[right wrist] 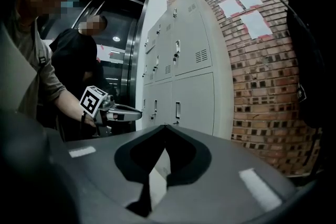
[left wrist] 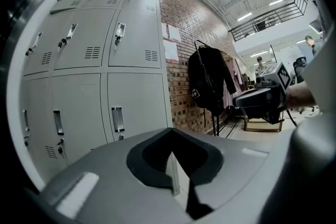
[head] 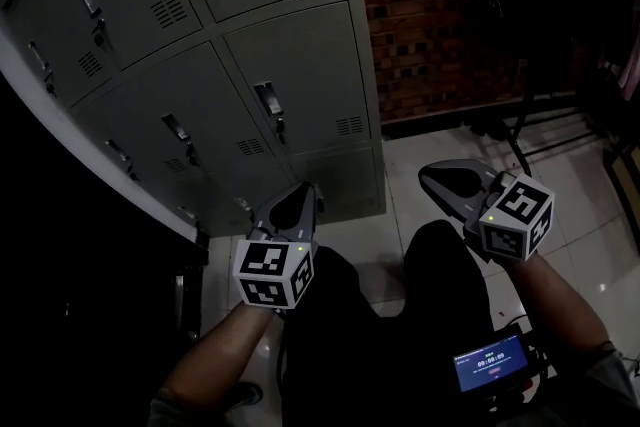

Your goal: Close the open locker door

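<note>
A bank of grey metal lockers (head: 290,65) fills the upper left of the head view. Every door I can see there lies flush, each with a handle and a vent. My left gripper (head: 308,192) is held low in front of the bottom row, a short way off the doors, its jaws shut with nothing between them. My right gripper (head: 432,177) hovers over the white floor to the right of the lockers, also shut and empty. The left gripper view shows the lockers (left wrist: 105,86) ahead and the right gripper (left wrist: 260,99) beyond. The left gripper (right wrist: 113,110) shows in the right gripper view.
A brick wall (head: 440,5) adjoins the lockers on the right. A black jacket (left wrist: 207,81) hangs on a rack by it. Black stand legs (head: 540,130) cross the tiled floor (head: 410,185). A person in black (right wrist: 79,60) stands by a metal door frame (right wrist: 128,34). A small screen (head: 490,360) sits at my waist.
</note>
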`<state>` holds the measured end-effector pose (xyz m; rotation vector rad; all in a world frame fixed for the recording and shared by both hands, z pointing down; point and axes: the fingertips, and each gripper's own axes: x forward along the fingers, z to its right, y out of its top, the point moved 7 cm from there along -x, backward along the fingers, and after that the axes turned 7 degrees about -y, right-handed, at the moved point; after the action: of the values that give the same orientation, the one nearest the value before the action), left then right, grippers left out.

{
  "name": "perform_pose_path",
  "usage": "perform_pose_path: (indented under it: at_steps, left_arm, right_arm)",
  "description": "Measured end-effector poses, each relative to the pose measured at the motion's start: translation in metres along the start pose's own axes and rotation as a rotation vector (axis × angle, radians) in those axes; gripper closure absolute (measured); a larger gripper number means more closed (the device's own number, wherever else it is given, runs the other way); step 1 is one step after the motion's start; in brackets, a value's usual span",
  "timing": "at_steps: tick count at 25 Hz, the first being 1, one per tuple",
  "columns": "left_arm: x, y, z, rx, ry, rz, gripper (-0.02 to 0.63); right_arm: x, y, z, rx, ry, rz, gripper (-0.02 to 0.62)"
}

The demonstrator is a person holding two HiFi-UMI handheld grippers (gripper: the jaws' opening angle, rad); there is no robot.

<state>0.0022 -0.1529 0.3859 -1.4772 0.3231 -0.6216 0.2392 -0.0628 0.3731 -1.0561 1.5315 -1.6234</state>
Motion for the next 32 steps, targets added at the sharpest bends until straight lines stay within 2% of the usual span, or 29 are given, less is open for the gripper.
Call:
perform_pose_path:
  at_steps: [32]
  left_arm:
    - [0.000,-0.011,-0.020,-0.022,0.038,-0.016,0.604]
  right_arm:
    - [0.008,-0.013,0.004,0.025,-0.005,-0.024,0.588]
